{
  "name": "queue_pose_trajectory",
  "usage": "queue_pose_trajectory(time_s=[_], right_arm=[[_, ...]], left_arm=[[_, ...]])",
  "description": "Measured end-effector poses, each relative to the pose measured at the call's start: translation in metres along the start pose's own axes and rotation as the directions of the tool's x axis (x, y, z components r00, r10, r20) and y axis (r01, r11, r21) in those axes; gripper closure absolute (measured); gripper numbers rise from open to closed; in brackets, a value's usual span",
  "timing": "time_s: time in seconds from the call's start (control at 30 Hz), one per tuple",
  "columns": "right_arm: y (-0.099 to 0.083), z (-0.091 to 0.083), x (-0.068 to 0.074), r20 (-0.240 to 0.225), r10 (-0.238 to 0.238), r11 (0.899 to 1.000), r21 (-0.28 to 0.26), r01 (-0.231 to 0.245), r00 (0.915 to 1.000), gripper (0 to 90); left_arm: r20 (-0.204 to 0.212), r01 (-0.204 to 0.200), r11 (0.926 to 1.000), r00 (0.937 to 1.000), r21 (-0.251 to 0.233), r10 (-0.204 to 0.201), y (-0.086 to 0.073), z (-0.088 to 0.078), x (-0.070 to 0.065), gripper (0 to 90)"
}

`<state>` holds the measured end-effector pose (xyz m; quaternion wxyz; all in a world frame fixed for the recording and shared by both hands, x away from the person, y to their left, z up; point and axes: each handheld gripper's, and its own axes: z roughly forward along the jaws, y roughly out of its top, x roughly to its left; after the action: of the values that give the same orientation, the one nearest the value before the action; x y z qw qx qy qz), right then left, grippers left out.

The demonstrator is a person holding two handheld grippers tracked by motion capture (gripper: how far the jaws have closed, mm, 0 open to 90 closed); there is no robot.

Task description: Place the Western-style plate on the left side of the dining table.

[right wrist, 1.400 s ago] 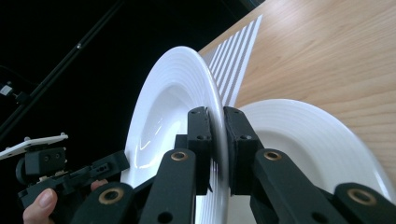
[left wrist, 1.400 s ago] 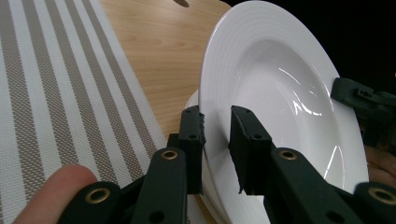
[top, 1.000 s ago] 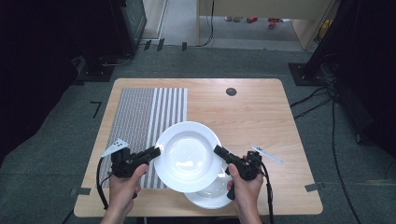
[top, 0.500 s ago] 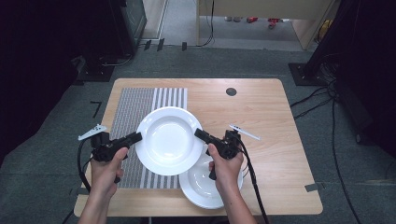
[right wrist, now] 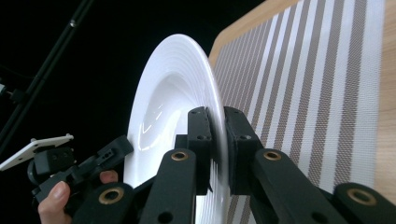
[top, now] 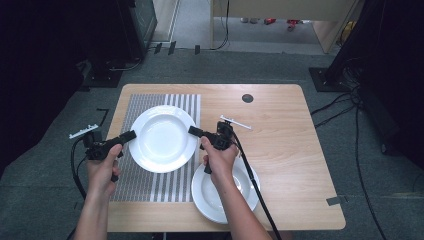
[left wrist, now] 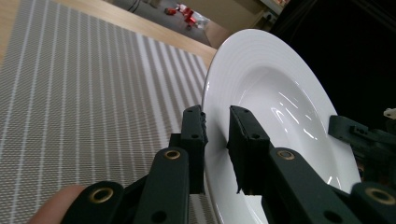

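i've got the white plate over the striped placemat, lifted between both tools. my left gripper straddles the plate's left rim with its jaws a little apart, a gap showing on the inner side, so it isn't pinching hard. my right gripper is clamped together on the plate's right rim. a second white plate lies on the wooden table just off the placemat's right edge, under my right forearm.
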<state>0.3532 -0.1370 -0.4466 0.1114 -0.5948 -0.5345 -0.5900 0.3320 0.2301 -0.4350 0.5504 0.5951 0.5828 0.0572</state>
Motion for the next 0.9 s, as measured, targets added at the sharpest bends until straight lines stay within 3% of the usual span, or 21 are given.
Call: queue_pose_trajectory(time_s=[0.4,0.57,0.73,0.9], right_arm=[[0.01,0.056,-0.024,0.089,0.031,0.997,0.071,-0.037,0.9955,81.7],[0.015,0.069,-0.036,0.121,0.063,0.991,0.108,-0.076,0.9907,81.5],[0.017,0.08,-0.041,0.158,0.082,0.984,0.146,-0.106,0.984,81.4],[0.018,0.088,-0.044,0.191,0.068,0.985,0.142,-0.096,0.9791,80.6]], left_arm=[[-0.075,0.081,0.9964,0.9941,0.023,-0.079,-0.001,0.03,0.042,76.9],[-0.105,0.098,0.9941,0.9902,0.047,-0.092,-0.005,0.039,0.051,76.2],[-0.129,0.139,0.9887,0.9831,0.056,-0.131,-0.012,0.045,0.061,75.9],[-0.142,0.157,0.985,0.9792,0.072,-0.145,-0.016,0.05,0.066,75.5]])
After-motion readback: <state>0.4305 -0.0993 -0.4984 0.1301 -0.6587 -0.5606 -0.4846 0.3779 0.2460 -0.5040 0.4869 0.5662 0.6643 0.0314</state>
